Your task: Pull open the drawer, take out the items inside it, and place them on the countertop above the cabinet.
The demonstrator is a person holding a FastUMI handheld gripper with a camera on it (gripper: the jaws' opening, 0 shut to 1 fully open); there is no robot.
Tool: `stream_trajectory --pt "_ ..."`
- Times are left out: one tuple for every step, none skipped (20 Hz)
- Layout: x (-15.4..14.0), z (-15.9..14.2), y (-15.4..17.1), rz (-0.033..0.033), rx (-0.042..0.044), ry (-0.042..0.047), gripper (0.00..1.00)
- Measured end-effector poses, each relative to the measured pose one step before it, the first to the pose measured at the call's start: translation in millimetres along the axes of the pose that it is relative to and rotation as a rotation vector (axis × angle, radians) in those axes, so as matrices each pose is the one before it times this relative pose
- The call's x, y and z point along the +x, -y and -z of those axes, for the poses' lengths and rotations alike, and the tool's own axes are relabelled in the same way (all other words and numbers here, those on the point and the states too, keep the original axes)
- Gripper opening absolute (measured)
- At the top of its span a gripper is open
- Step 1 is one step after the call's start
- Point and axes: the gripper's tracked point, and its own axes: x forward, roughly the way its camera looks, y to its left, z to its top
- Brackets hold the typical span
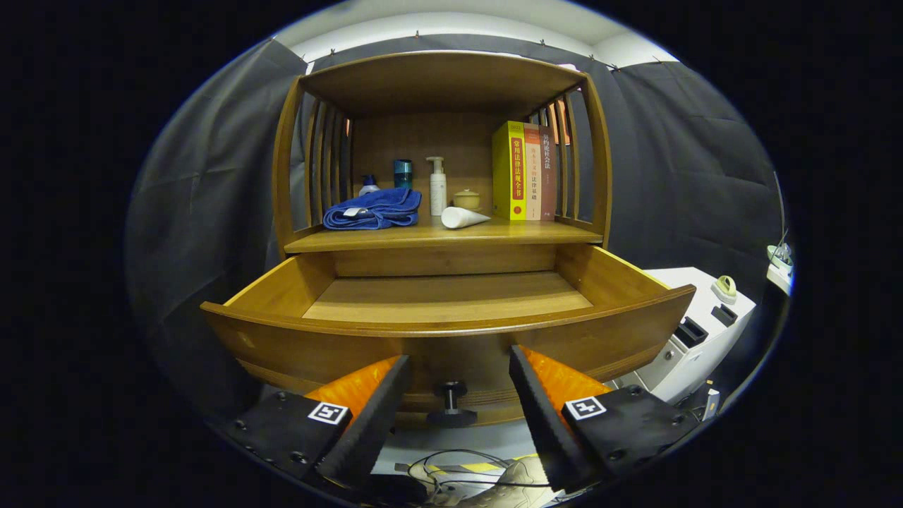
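The wooden cabinet's drawer [451,339] stands pulled out toward me, and its bare wooden floor [444,296] shows nothing lying in it. A small dark knob [451,403] on the drawer front sits between my fingers, a little beyond their tips. My gripper [458,367] is open, its fingers spread wide on either side of the knob and touching nothing. On the countertop [536,233] above the drawer lie a folded blue towel [374,209] and a white tube [462,218] on its side.
Behind the towel and tube stand a small bottle [367,185], a teal cup [403,173], a white pump bottle [437,187] and a small lidded jar [466,200]. Three upright books [523,171] stand at the right. A white machine [698,331] sits right of the drawer. Cables [458,469] lie on the floor below.
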Motion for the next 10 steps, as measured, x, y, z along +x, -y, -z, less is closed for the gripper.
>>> stream_trajectory --pt "4.88 -1.95 0.31 0.00224 -0.00567 0.00123 0.96" --pt "6.20 -0.93 -0.17 0.00088 -0.00427 0.00051 0.96" --pt "5.07 -1.49 0.30 0.00095 -0.00043 0.00034 0.96" --pt "7.11 -1.20 -0.56 0.00092 -0.00095 -0.00072 0.96" --pt "5.38 -1.55 0.56 0.00351 -0.00193 0.00042 0.96" --pt "7.08 -2.52 0.43 0.00498 -0.00004 0.00368 0.96" --pt "7.11 -5.22 0.20 0.00752 0.00284 0.01214 0.96" --pt "8.29 -5.46 -0.80 0.00521 0.00546 0.01107 0.96" --pt "9.80 1.81 0.34 0.00778 -0.00696 -0.01514 0.96" --pt "5.92 -3.75 -1.34 0.00492 -0.00307 0.00464 0.97"
